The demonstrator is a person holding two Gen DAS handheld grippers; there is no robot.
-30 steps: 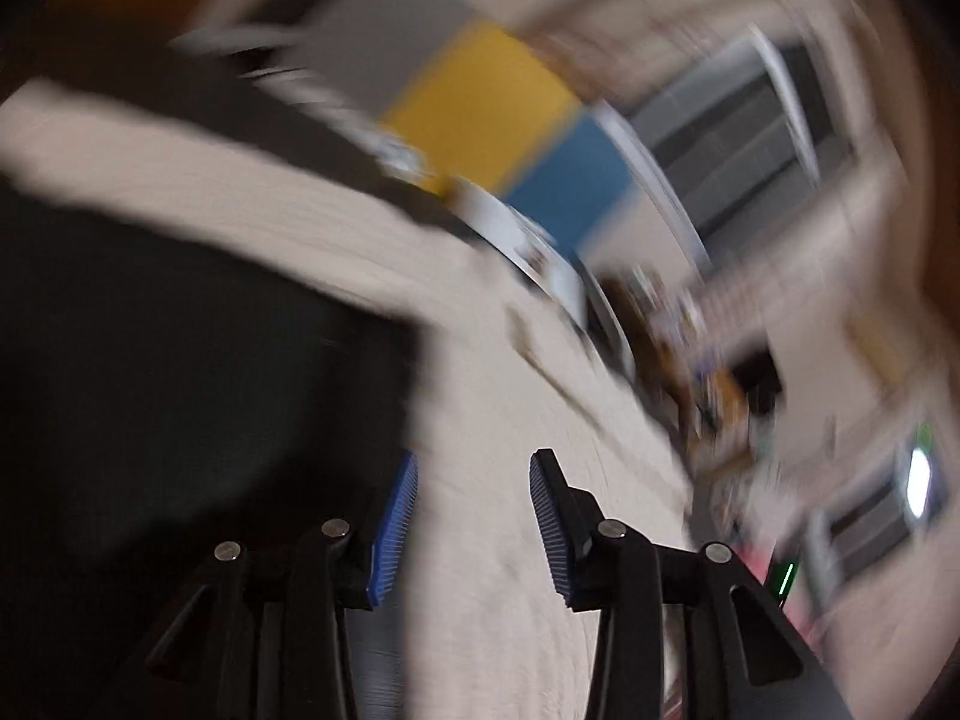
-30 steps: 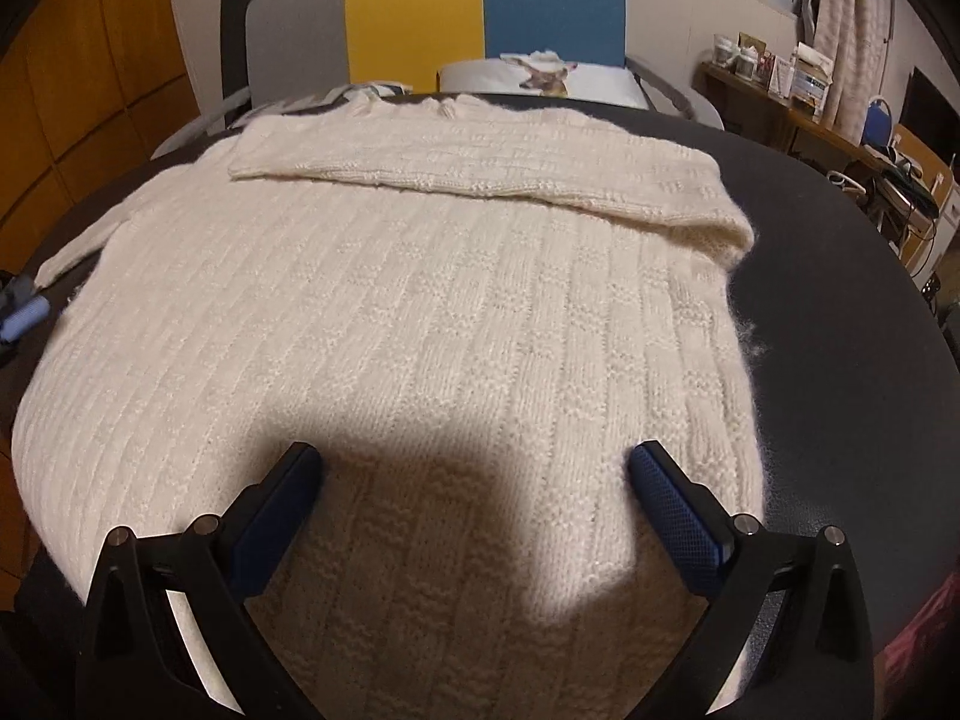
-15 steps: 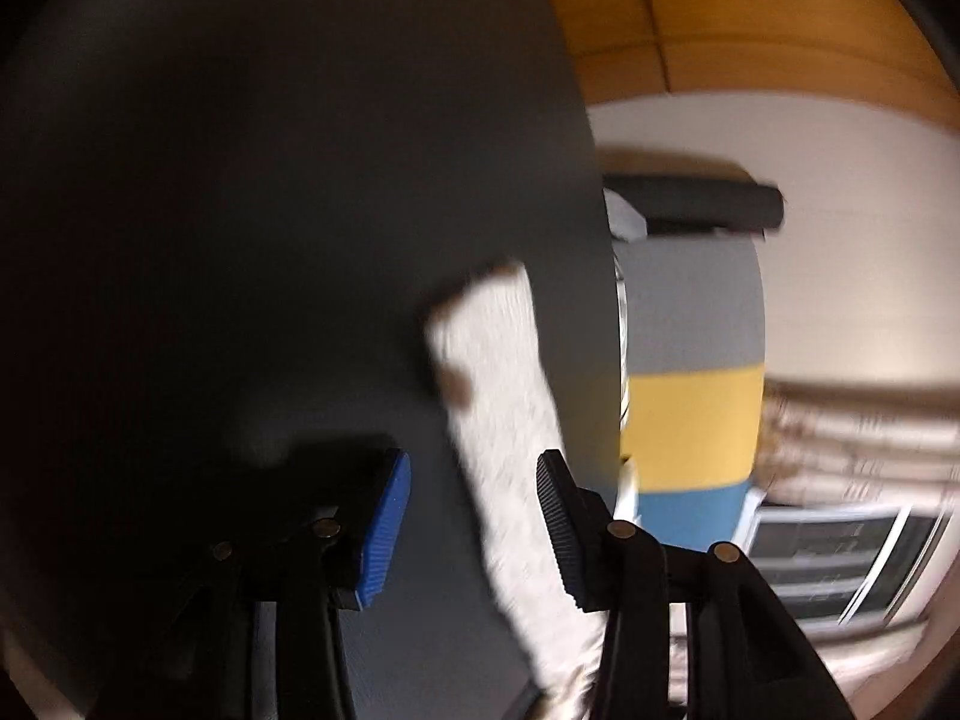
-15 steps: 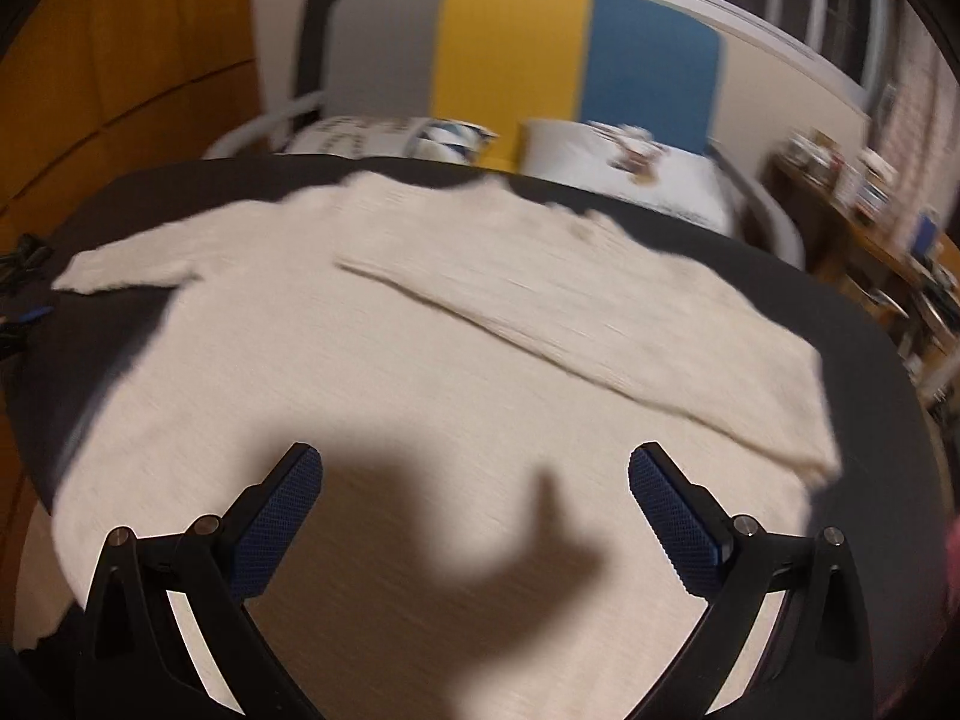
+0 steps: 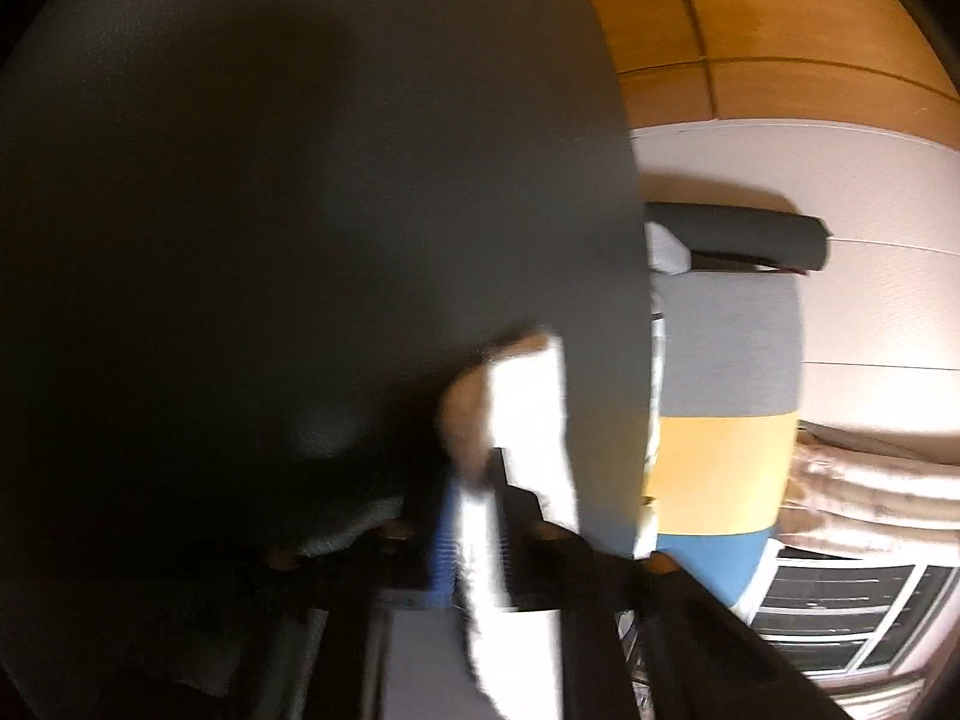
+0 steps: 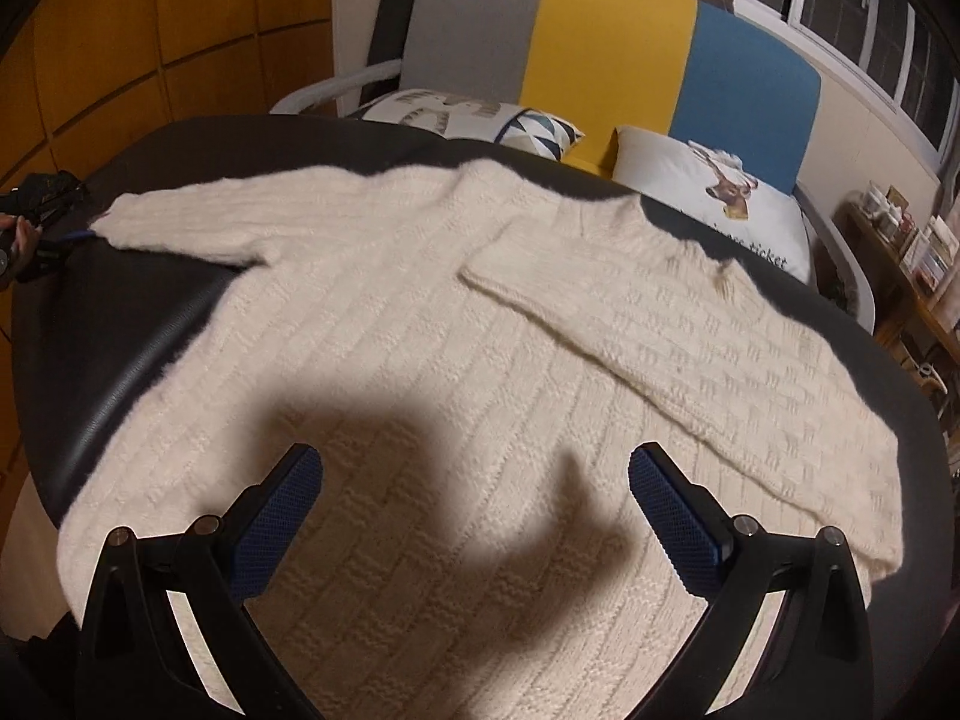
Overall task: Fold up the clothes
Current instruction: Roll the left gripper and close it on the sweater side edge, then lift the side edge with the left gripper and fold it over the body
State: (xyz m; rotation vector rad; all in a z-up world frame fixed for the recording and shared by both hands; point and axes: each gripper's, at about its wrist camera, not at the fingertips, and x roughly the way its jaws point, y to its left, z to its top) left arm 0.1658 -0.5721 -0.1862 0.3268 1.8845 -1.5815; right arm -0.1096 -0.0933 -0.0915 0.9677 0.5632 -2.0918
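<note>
A cream knit sweater (image 6: 420,360) lies spread flat on the dark round table (image 6: 120,348), one sleeve folded across its chest. The left gripper (image 5: 474,534) has just clamped down — its pads pinch the cuff of the outstretched sleeve (image 5: 528,414). The right gripper (image 6: 474,510) hangs over the hem, fingers spread wide, holding nothing.

The left wrist view is smeared by motion: the left hand-held gripper (image 5: 474,534) shows only as dark streaks, its blue pads (image 5: 441,540) barely traceable where they have just been closing on the white sleeve (image 5: 528,420), whose knit is washed out. Most of the desk (image 5: 270,180) there lies in shadow. In the right wrist view, the sweater (image 6: 420,360) runs off the bottom edge, and the shelf items (image 6: 918,240) are too small to identify.
</note>
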